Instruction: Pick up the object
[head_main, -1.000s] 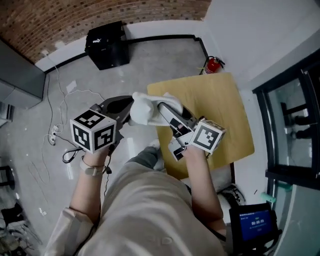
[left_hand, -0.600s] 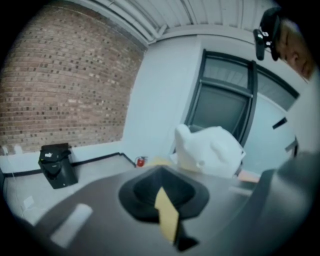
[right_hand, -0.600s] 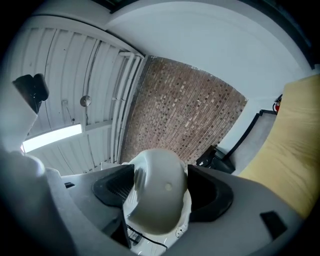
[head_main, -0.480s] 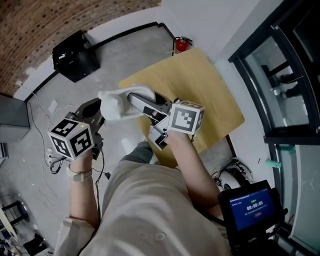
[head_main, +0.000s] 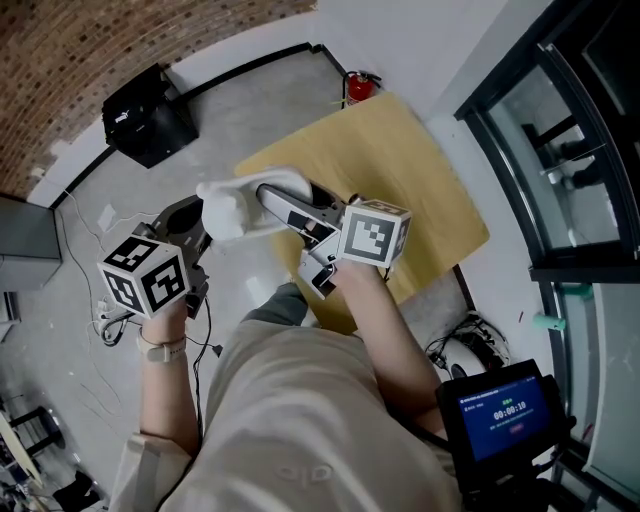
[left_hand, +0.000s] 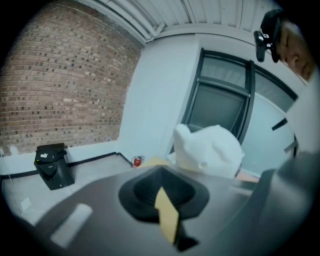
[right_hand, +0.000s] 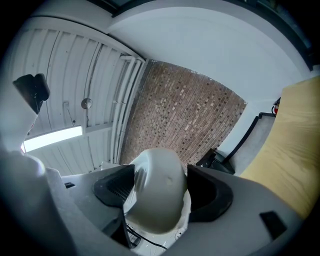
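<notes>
A white, rounded soft-looking object (head_main: 232, 208) is held up in the air over the near-left corner of the yellow table (head_main: 400, 150). My right gripper (head_main: 262, 200) is shut on it. In the right gripper view the object (right_hand: 157, 192) fills the gap, with a black pad pressed against each side of it. My left gripper (head_main: 185, 225) hangs just left of the object, over the floor. It is shut, its black pads meeting with nothing held (left_hand: 162, 200). From there the white object (left_hand: 212, 150) shows just ahead, to the right.
A black box (head_main: 148, 115) stands on the floor by the brick wall, and a red fire extinguisher (head_main: 360, 88) in the corner behind the table. Cables (head_main: 105, 310) lie at the left. A device with a blue screen (head_main: 500, 415) is at lower right, and dark window frames (head_main: 570, 130) run along the right.
The head view has swung since a second ago, so the table and box sit differently in frame. The right gripper's hold on the white object is unchanged. Hardly anything has moved in the last half second.
</notes>
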